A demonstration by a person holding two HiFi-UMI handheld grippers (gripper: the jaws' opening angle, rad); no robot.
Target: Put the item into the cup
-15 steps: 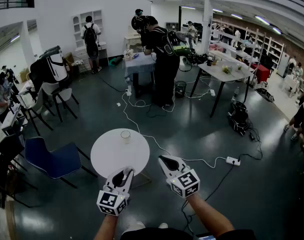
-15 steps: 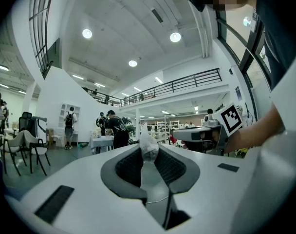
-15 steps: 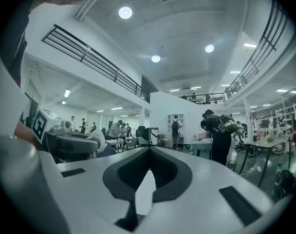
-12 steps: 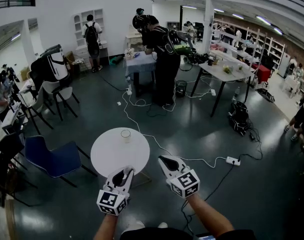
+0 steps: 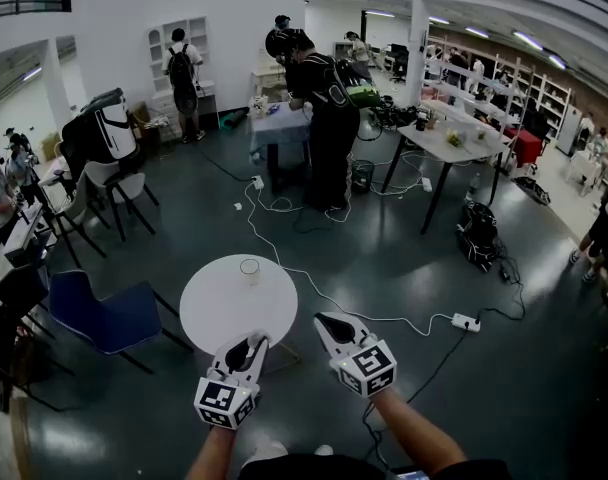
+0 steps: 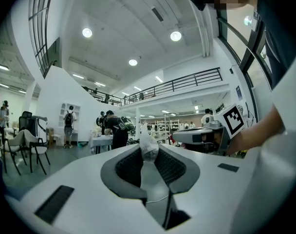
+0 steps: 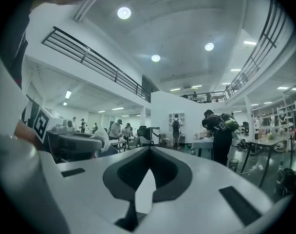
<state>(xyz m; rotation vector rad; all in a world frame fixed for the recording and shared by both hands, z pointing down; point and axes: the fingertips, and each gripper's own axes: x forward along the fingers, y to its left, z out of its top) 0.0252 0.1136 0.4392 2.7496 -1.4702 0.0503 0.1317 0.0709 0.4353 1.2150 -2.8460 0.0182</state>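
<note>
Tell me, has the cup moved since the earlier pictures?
No. The cup stands at the same spot near the far edge of the round table; the two only shift together slightly in the head view.

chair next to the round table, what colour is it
Blue; the chair shows best in the head view.

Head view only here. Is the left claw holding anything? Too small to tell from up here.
Observer: Yes. The left gripper view shows the left claw shut on a crumpled white item.
Operator: And the right claw?
Observer: The right gripper view shows the right claw closed tip to tip, with nothing between.
Operator: Is the item buried in the pads?
Observer: No. In the right gripper view it pokes out past the left claw's tips.
</note>
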